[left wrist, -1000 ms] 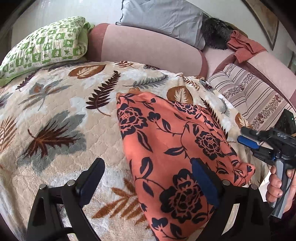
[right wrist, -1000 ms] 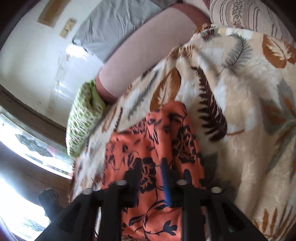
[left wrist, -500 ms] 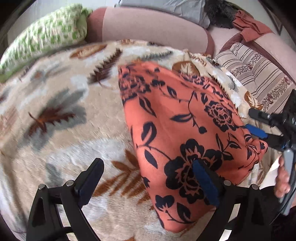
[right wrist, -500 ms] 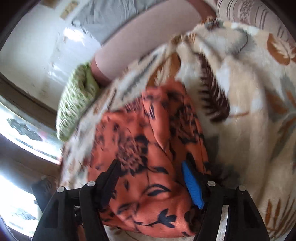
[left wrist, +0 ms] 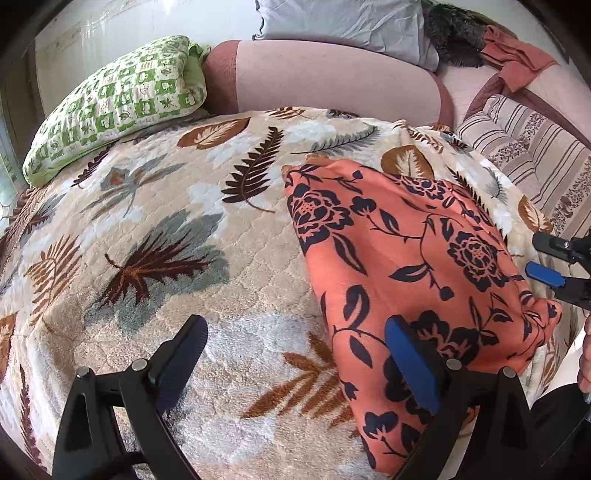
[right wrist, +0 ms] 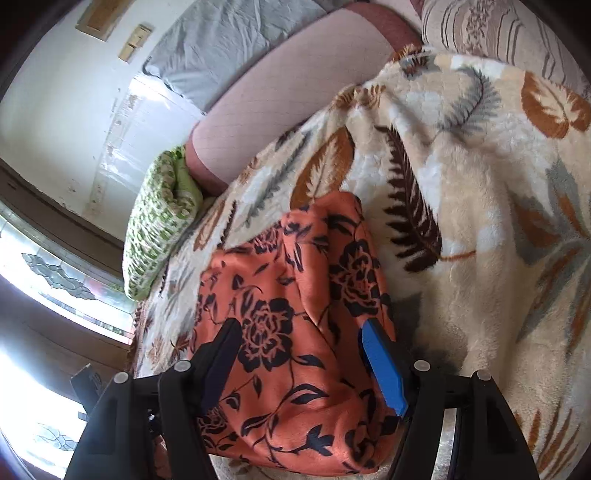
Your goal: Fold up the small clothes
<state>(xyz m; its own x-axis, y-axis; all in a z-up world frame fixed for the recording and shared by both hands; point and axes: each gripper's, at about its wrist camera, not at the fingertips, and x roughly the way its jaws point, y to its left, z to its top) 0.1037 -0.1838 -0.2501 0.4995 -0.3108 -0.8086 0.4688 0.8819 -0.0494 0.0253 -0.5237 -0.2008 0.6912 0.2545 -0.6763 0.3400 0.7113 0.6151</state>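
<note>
An orange garment (left wrist: 406,258) with a dark floral print lies folded on the leaf-patterned blanket (left wrist: 166,221), near its right edge. My left gripper (left wrist: 295,328) is open wide just above the blanket; its blue-padded finger (left wrist: 410,362) hovers over the garment's near left edge and the other finger is over bare blanket. In the right wrist view, my right gripper (right wrist: 301,328) stands open over the garment (right wrist: 288,295), the cloth lying under and between its fingers with no pad pressing it. In the left wrist view the right gripper (left wrist: 537,254) is at the garment's right side.
A green checked pillow (left wrist: 110,99) lies at the back left against a pink sofa back (left wrist: 332,77). A grey pillow (left wrist: 351,22), a dark furry thing (left wrist: 454,37) and a reddish cloth (left wrist: 517,59) sit behind. A striped cushion (left wrist: 535,158) is to the right. A person's hand (left wrist: 585,362) shows at the right edge.
The right gripper's jaws have spread from a narrow gap to wide apart over the orange garment. The left view dipped toward the garment and came back; the left gripper stayed open.
</note>
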